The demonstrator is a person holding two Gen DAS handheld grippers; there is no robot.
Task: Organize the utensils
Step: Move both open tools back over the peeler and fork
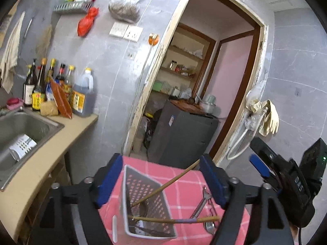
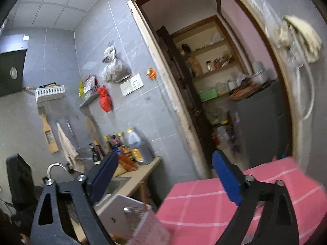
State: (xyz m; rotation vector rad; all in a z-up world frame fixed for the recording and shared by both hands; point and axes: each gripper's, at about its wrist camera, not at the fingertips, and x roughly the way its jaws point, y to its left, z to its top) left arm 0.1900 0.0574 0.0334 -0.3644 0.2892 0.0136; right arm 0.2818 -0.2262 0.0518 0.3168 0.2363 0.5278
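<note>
Grey perforated basket [image 1: 143,200] holding chopsticks [image 1: 163,186]

Left wrist view: utensil basket [image 1: 147,204] sitting on the cloth-covered bench [image 1: 184,183] at lower centre, chopsticks [image 1: 163,186] leaning inside it; tongs [image 1: 201,204] lying just right; sink [image 1: 24,126] lying at left; doorway [image 1: 204,71] standing behind.

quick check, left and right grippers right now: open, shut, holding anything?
Left gripper: open, holding nothing; the white utensil basket sits between its fingers, untouched.
Right gripper: open, holding nothing.
</note>
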